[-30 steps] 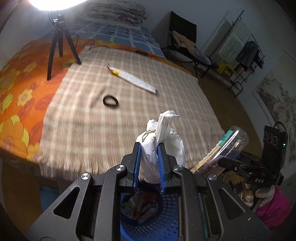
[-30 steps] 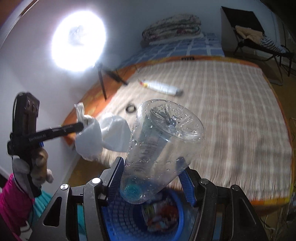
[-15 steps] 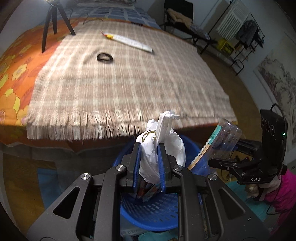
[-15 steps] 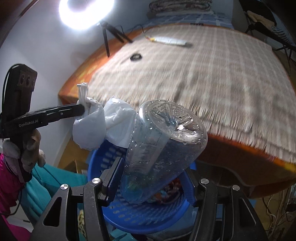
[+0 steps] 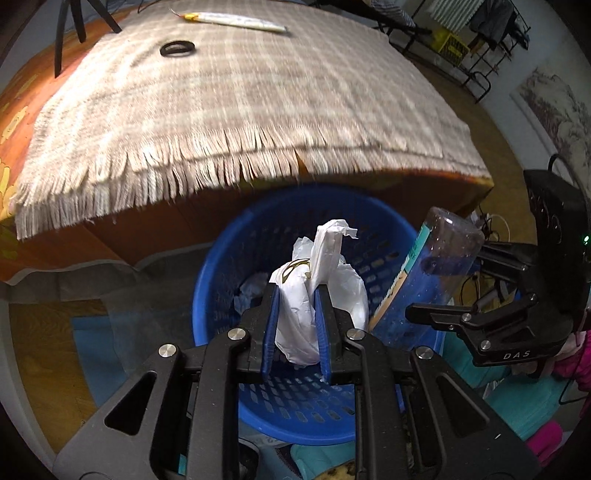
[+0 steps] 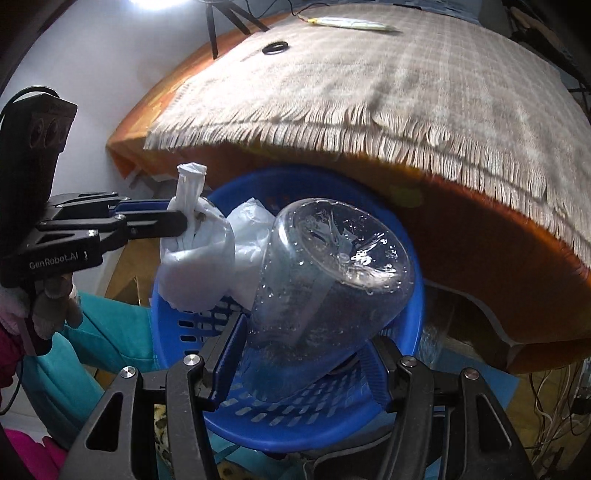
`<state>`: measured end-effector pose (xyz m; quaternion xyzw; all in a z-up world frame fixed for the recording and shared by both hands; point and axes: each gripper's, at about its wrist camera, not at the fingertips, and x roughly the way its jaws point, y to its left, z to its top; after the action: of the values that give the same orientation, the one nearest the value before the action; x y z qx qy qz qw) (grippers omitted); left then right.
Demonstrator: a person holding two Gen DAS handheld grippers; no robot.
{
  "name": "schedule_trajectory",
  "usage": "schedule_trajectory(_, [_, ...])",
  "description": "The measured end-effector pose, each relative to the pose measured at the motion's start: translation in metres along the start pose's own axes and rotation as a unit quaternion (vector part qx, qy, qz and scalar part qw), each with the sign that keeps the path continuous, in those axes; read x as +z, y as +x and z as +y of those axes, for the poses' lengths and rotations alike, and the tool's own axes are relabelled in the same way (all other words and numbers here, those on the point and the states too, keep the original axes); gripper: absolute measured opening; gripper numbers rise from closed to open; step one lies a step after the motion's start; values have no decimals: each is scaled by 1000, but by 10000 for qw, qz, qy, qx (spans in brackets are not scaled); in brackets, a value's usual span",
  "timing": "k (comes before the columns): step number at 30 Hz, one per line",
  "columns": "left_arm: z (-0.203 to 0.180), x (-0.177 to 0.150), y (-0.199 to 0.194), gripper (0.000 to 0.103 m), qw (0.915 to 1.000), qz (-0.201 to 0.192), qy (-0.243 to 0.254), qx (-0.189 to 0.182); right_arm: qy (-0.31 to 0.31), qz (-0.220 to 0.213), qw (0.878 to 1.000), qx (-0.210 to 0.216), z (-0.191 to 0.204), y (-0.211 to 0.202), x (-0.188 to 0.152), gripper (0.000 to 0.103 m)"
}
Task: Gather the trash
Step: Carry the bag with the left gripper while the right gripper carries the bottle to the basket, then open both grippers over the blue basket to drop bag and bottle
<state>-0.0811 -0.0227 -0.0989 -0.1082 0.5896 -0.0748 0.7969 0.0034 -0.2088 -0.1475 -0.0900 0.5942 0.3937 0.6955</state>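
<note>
A knotted white plastic bag (image 5: 317,295) is pinched between the narrowly set pads of the left gripper (image 5: 295,325), just below its twisted neck, and is held over the middle of the blue basket (image 5: 258,236). The bag is judged light and soft — it gives under the pads, so the neck or knot is the surest place for a hold. In the right wrist view a clear plastic bottle (image 6: 325,280) is clamped across its body by the right gripper (image 6: 306,354), base toward the camera, above the same basket, with the bag at its ten o'clock. The bottle appears empty apart from droplets, hence light, thin-walled and probably slippery; the mid-body is gripped, where the wall can flex without cracking. On the fringed blanket (image 5: 258,92), at twelve o'clock beyond the basket, a long wrapper (image 5: 229,20) and a dark ring (image 5: 177,48) are seen uncollected.
</note>
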Motion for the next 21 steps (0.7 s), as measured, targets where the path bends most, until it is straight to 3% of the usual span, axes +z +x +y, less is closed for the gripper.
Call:
schedule_trajectory(6, [-8,-6,12,18,9998,171,116,35,-58,105,9999,-30,6,12,1,61])
schedule_trajectory(9, [-11,-8,16,26,9996,248,157,28,-85,185,9998,-27,14,24,4,58])
schedule_trajectory(13, [-13,-7,17,50,9996,224,145,74,-106,289,9995,-55,17,32,6,58])
schedule_trajectory(21, [-6,-2,14,50,9998,176,24,100,19,225,9997,13,10,25,6,65])
